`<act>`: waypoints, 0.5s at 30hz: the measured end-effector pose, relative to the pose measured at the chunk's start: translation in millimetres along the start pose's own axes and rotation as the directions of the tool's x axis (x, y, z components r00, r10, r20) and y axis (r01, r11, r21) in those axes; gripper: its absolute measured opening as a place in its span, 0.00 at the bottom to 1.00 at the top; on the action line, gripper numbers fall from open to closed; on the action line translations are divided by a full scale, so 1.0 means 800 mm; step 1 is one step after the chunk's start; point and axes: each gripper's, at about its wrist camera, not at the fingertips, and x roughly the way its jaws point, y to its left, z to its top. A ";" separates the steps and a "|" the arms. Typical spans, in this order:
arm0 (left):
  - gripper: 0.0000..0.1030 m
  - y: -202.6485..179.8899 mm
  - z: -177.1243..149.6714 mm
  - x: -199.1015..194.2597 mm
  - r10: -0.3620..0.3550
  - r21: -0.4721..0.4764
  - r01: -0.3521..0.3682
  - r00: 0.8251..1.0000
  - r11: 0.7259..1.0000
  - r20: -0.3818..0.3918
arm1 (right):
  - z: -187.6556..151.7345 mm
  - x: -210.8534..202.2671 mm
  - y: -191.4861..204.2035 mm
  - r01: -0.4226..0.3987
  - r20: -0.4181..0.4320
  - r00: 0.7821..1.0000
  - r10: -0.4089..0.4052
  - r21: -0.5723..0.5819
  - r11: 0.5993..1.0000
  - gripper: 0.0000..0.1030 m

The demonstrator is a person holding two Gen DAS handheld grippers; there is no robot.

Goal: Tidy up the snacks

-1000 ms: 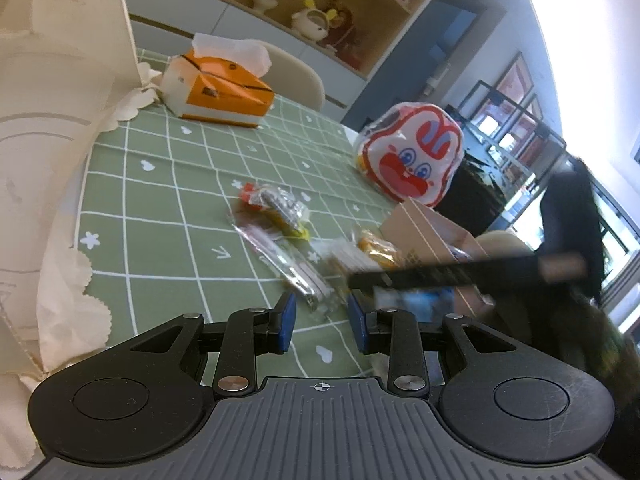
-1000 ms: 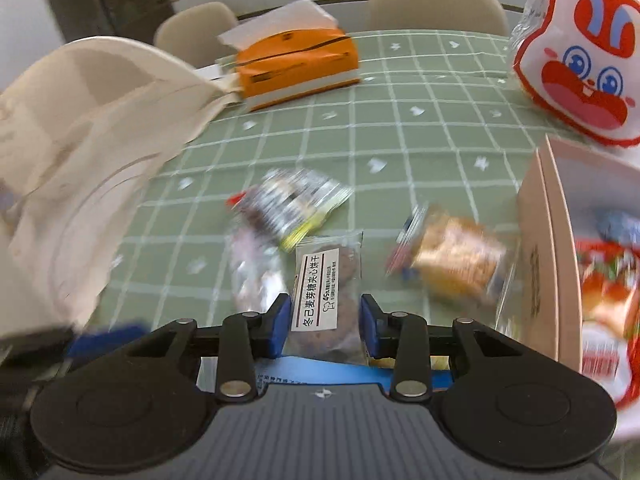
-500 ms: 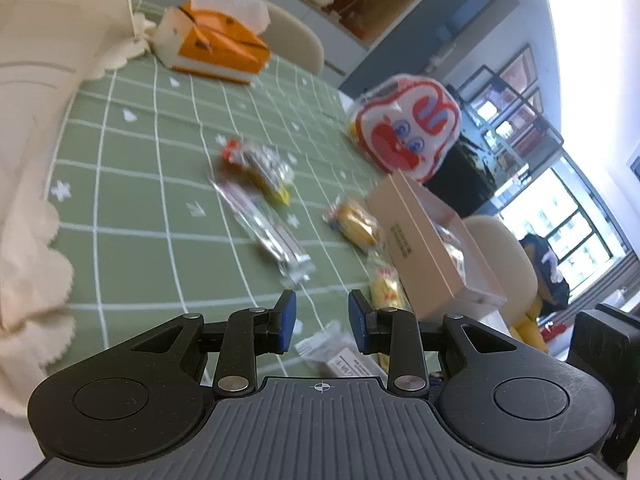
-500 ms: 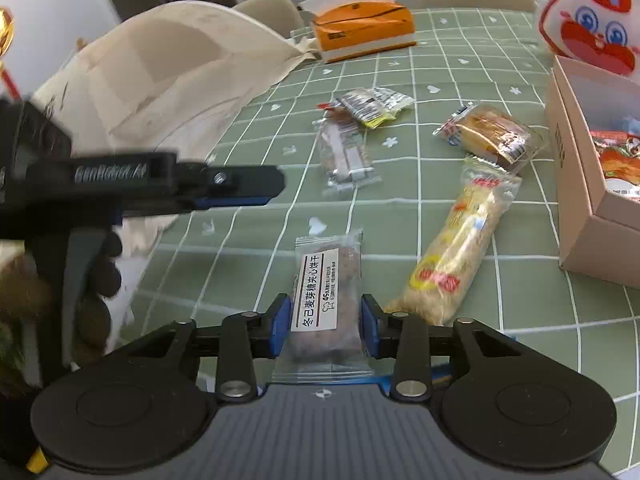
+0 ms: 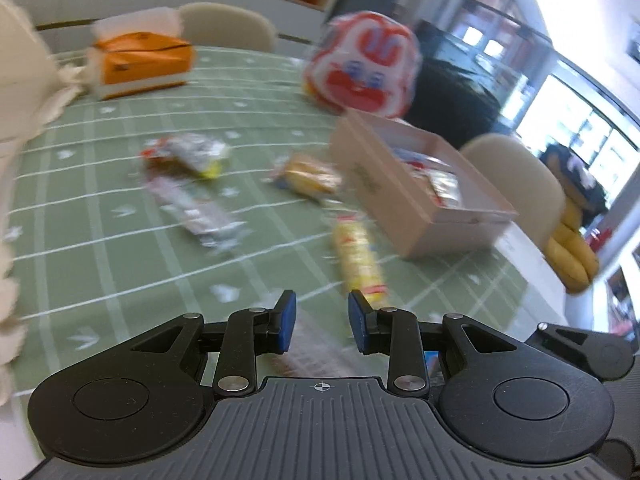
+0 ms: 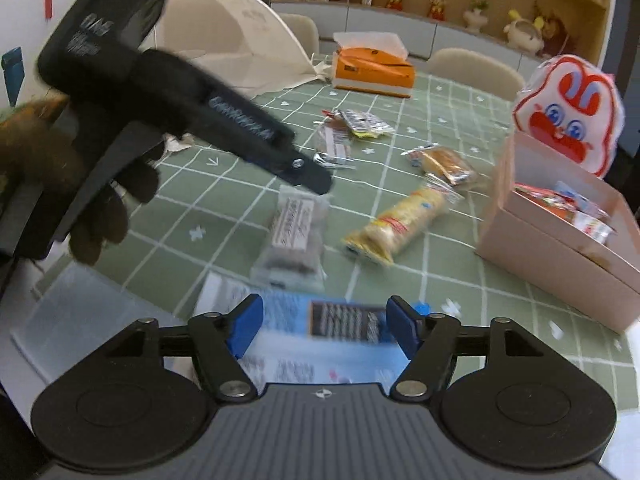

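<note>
The clear-wrapped dark biscuit packet with a white label [image 6: 294,236] lies flat on the green grid-patterned table [image 6: 404,280], just ahead of the right gripper [image 6: 322,326], whose fingers have just been opening and now stand wide apart with nothing between them. It looks light, crinkly and slippery, its contents probably brittle; gripping across the narrow sides seems safest. The left gripper [image 5: 322,322], fingers partly apart and empty, hovers close over it. The yellow roll-shaped packet [image 6: 400,224] lies beside it. The pink cardboard box [image 6: 560,248], already holding snacks, sits further right with clear table between.
</note>
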 end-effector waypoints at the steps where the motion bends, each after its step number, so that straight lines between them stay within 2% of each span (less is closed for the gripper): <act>1: 0.32 -0.008 0.000 0.004 -0.012 0.007 0.012 1.000 1.000 -0.009 | -0.007 -0.005 -0.002 0.009 0.003 1.000 -0.009 0.007 1.000 0.69; 5: 0.32 -0.037 -0.010 0.020 -0.002 0.101 0.006 1.000 0.995 -0.031 | -0.031 -0.025 -0.018 0.055 0.016 0.998 -0.056 0.036 0.998 0.73; 9: 0.32 -0.049 -0.030 0.029 0.054 0.198 -0.042 0.997 0.979 -0.054 | -0.052 -0.043 -0.038 0.167 0.021 0.986 -0.168 0.040 0.985 0.74; 12: 0.31 -0.049 -0.047 0.021 0.128 0.283 -0.113 0.991 0.952 -0.034 | -0.062 -0.049 -0.054 0.238 0.020 0.971 -0.240 0.064 0.969 0.74; 15: 0.33 -0.043 -0.062 0.006 0.184 0.352 -0.169 0.983 0.921 -0.011 | -0.063 -0.050 -0.066 0.241 0.035 0.968 -0.247 0.115 0.964 0.74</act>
